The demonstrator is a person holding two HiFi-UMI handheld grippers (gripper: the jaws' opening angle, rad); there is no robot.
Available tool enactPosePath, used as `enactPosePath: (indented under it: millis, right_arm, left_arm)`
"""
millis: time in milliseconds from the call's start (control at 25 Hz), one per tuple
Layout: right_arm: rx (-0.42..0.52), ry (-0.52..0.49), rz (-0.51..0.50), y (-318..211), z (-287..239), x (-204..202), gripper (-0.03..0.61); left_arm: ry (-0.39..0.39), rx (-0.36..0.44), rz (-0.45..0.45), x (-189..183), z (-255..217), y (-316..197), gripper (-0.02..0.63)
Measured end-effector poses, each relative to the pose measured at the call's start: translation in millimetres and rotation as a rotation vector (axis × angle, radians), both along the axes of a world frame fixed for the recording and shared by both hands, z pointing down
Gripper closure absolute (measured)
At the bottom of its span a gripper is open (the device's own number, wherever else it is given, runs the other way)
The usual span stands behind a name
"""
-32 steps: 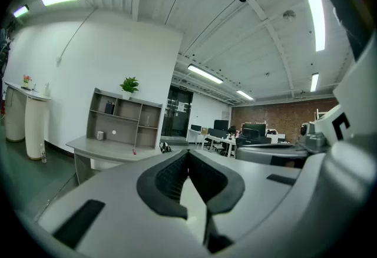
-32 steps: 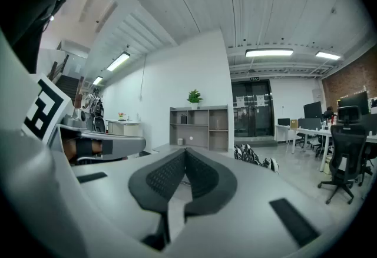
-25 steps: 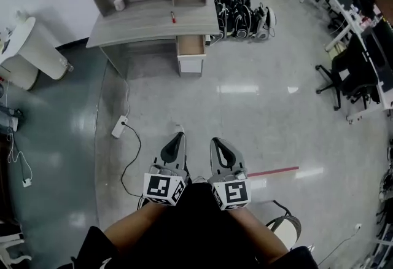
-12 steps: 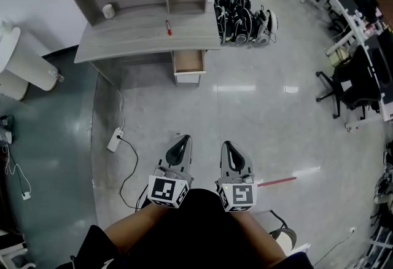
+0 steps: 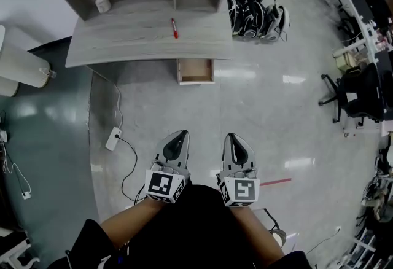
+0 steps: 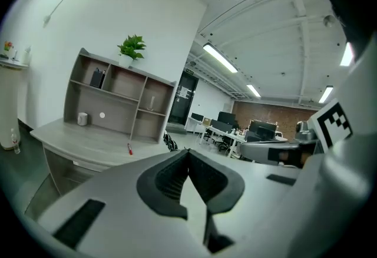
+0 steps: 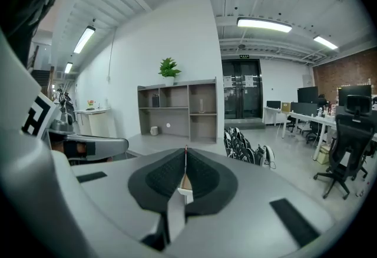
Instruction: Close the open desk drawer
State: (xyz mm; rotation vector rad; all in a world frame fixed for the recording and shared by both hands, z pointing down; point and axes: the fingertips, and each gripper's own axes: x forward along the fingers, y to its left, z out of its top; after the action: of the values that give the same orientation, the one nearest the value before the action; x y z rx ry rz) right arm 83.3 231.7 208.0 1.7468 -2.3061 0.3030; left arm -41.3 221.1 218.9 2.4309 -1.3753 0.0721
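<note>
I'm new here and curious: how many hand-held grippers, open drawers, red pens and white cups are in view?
Hand-held grippers: 2, the left hand-held gripper and the right hand-held gripper
Open drawer: 1
Red pen: 1
White cup: 1
Total: 5

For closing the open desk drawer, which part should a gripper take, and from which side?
The drawer juts from under the desk toward the person, so its flat front panel is the part to meet, approached straight on from the floor side. No handle shows; a push with shut jaws probably suits better than a pinch.
</note>
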Motion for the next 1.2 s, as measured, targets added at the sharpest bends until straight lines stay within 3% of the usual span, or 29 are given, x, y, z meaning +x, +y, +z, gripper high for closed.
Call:
enactPosePath:
  millis: [280, 600, 840, 1000, 1200]
  right_arm:
    - [-0.022, 0.021, 0.024, -66, 3, -15, 0.56]
    - [-0.044, 0.019, 0.022, -103, 5, -36, 0.56]
    - [-0.004, 0.016, 0.01, -112, -6, -41, 0.56]
    - [-0.012, 0.015, 0.01, -115, -3, -34, 0.56]
    - [0.014, 0.009, -0.066, -129, -1, -40, 0.56]
  left_arm:
    - [0.016, -0.025, 0.012, -22, 13, -64, 0.6]
    - [0.009, -0.038, 0.028, -46, 25, -99, 0.601]
    - [-0.01, -0.027, 0.008, -58, 30, -111, 0.6]
    - [0.035, -0.05, -0.038, -62, 25, -116, 0.601]
    - [0.018, -0.034, -0.082, -71, 24, -129, 0.601]
